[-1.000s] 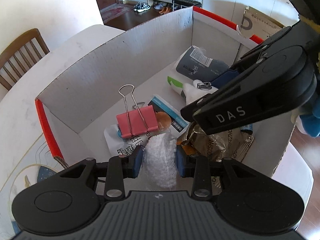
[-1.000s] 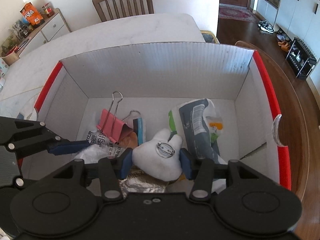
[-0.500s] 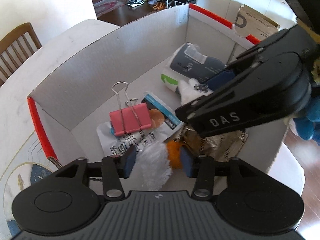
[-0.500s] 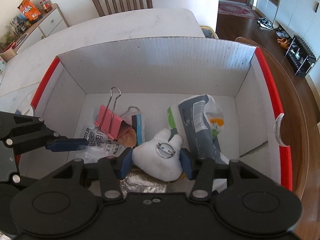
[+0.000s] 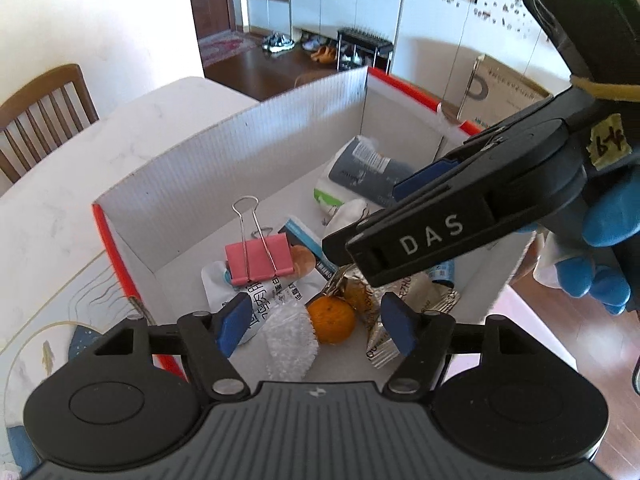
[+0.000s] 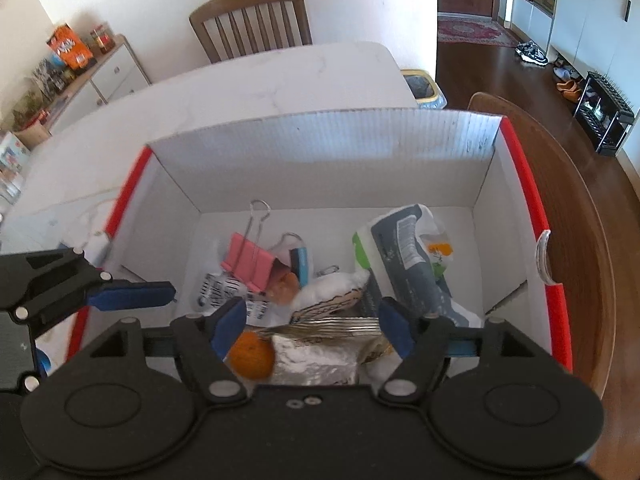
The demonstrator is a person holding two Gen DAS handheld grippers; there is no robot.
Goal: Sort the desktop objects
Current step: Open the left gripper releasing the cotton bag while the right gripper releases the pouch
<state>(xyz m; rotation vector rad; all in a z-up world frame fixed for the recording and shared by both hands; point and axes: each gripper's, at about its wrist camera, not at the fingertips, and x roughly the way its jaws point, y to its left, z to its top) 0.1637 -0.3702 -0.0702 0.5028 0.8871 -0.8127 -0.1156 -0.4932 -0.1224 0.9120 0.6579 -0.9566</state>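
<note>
Risk: both my grippers, left (image 5: 314, 330) and right (image 6: 308, 330), are opening with nothing gripped, low inside the red-rimmed white corrugated box (image 6: 320, 148); lifting carelessly could snag the pink binder clip (image 5: 258, 260) mid-floor or the small orange fruit (image 5: 332, 320) by the near wall. Box sits on a white marble table (image 6: 260, 80); wooden chair (image 6: 250, 16), dark wood floor (image 6: 500, 68).

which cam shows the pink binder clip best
The left wrist view. There the pink binder clip faces the camera nearly flat, with its whole body and one wire handle standing up clear in the cardboard box. The right wrist view shows the same clip tilted and seen more edge-on, slightly blurred.
</note>
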